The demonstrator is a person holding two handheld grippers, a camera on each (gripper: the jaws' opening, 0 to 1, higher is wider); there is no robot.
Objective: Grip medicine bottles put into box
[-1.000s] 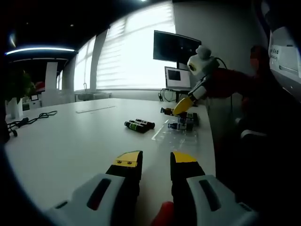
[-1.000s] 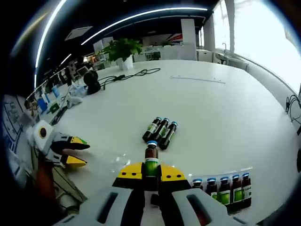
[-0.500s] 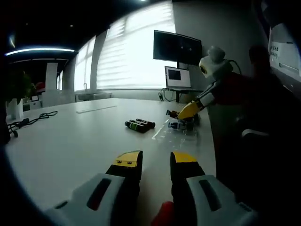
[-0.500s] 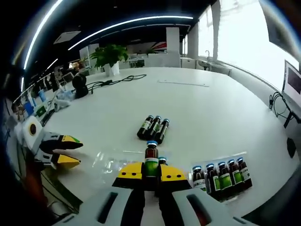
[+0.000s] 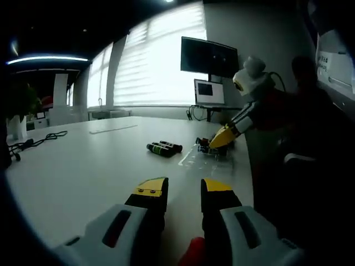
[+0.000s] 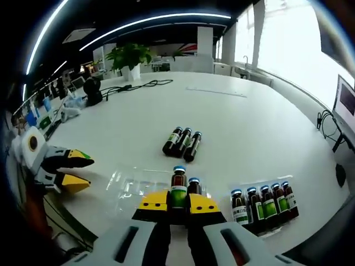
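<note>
My right gripper [image 6: 178,203] is shut on a brown medicine bottle [image 6: 178,184] with a blue cap and green label, held upright over a clear plastic tray [image 6: 128,181]. A second bottle [image 6: 194,185] stands in the tray just right of it. Three bottles [image 6: 182,143] lie side by side farther out on the white table. Several more bottles [image 6: 265,203] stand in a row to the right. My left gripper [image 5: 183,188] rests open and holds nothing near the table edge. In the left gripper view the right gripper [image 5: 224,136] hangs over the tray [image 5: 204,156], beyond the lying bottles [image 5: 164,147].
A white table [image 6: 249,127] carries everything. A potted plant [image 6: 128,56] and black cables [image 6: 138,85] sit at its far side. A monitor [image 5: 209,55] and a small screen [image 5: 209,91] stand behind the tray. A person's red sleeve [image 5: 274,102] follows the right gripper.
The right gripper has carried its bottle down over the clear tray, beside the bottle standing there. The left gripper has stayed put, open.
</note>
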